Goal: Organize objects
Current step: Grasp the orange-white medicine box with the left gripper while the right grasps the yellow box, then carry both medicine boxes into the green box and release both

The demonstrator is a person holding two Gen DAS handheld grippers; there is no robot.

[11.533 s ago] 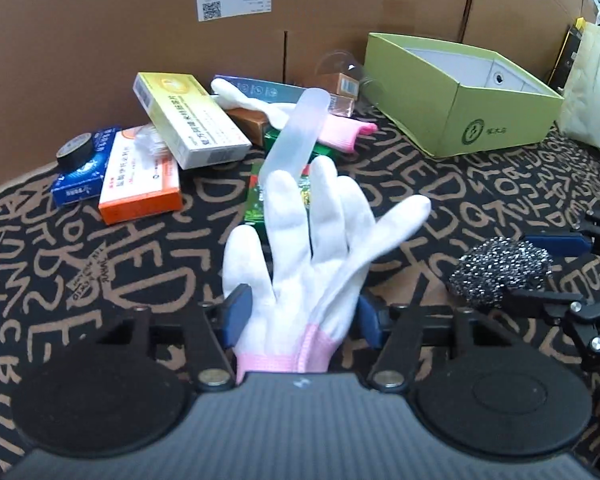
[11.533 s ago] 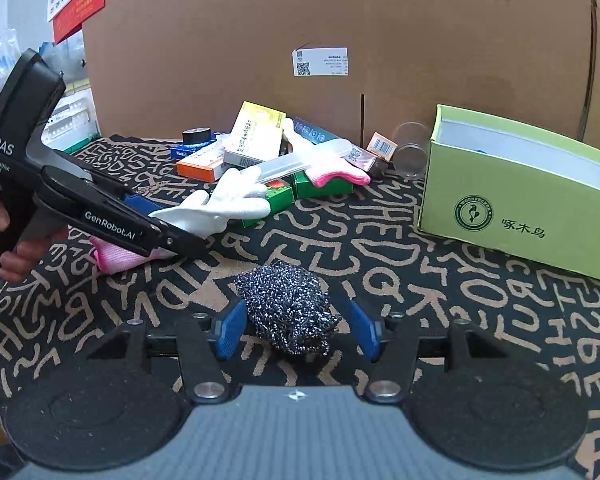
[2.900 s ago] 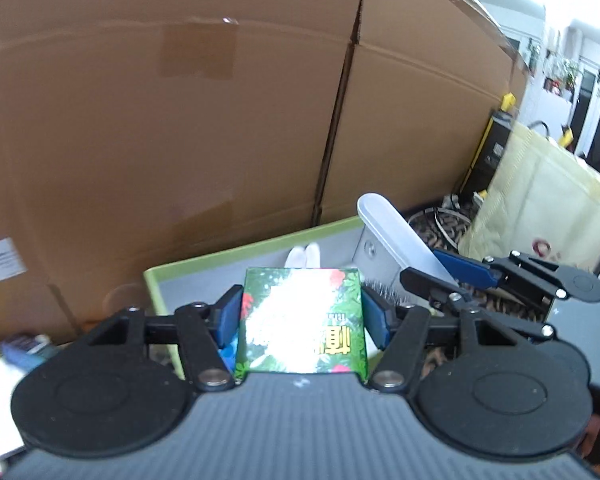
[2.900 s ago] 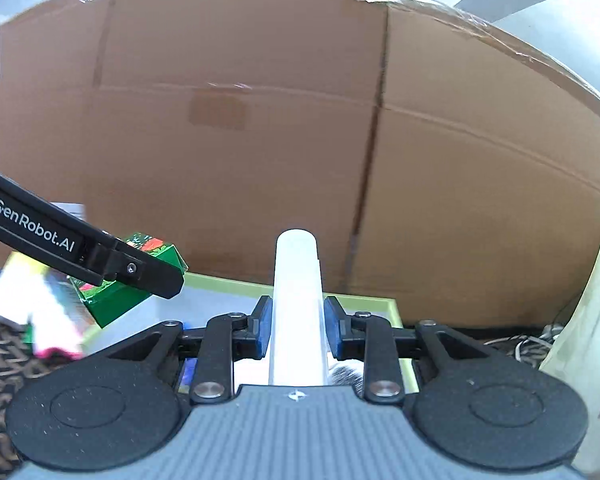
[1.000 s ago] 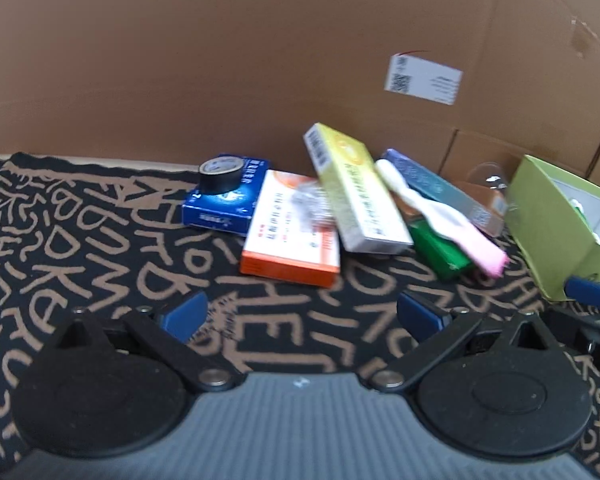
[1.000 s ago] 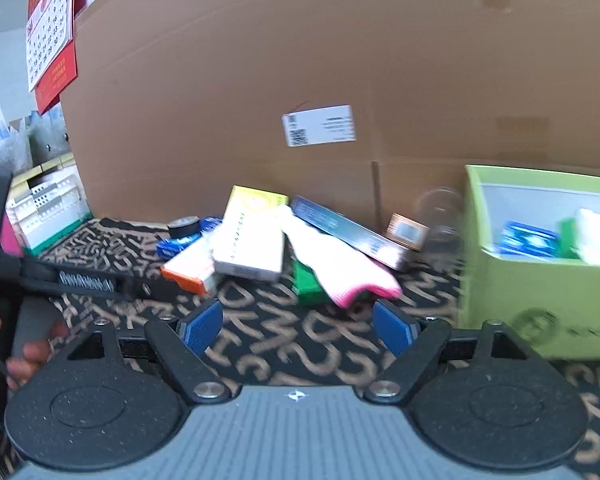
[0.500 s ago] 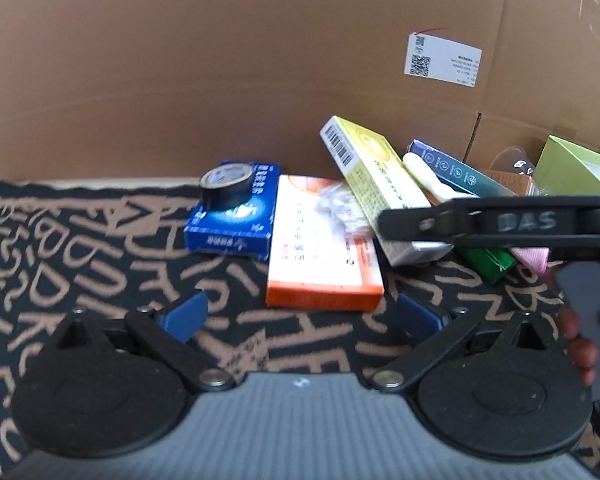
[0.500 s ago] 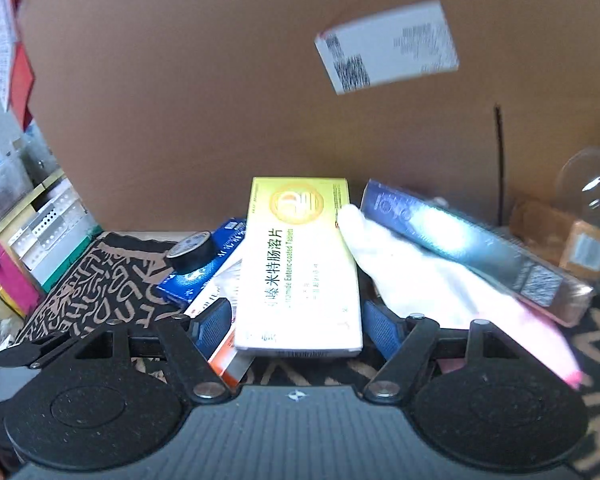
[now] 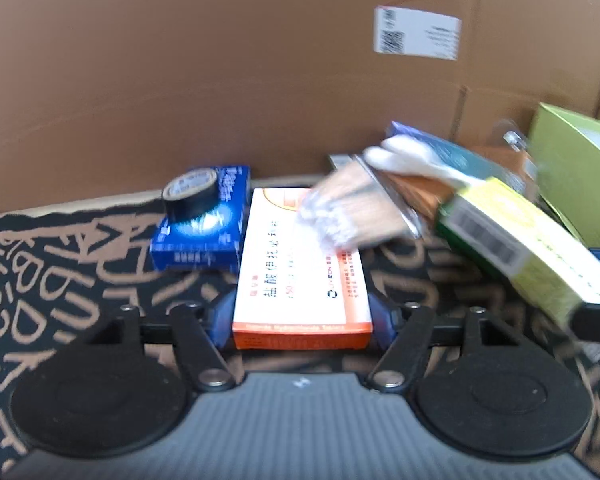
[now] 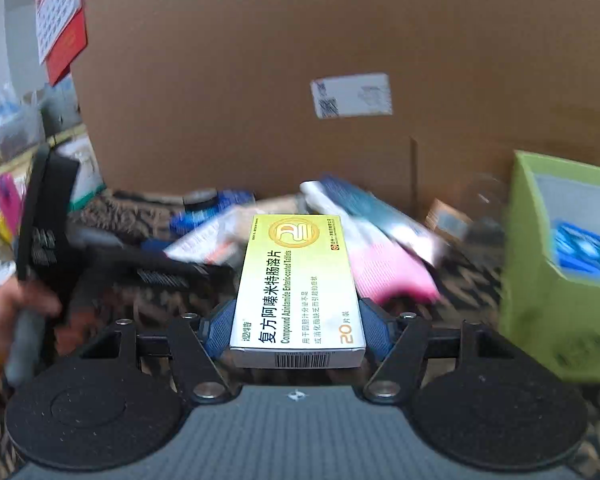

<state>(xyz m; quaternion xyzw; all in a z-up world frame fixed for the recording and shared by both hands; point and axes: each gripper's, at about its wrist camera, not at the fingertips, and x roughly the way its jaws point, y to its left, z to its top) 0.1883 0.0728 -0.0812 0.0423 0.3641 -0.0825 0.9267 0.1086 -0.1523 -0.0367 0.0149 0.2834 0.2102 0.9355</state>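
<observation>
Since half a second ago, the yellow box (image 10: 298,286) has lifted off the pile and the left claw (image 9: 302,316) has reached the orange box (image 9: 302,270). The right claw (image 10: 298,334) is closing, clamped on the yellow box. The left claw is closing around the orange box on the table (image 9: 68,264); contact is unclear. The green bin (image 10: 540,280) sits at three o'clock.

Letter-patterned black cloth (image 9: 60,264) under blue box (image 9: 198,232), green box (image 10: 540,300).

Cardboard wall (image 9: 220,80) closes the far side; green box (image 10: 560,280) blocks the right; patterned cloth (image 9: 60,272) lies bare at left.
</observation>
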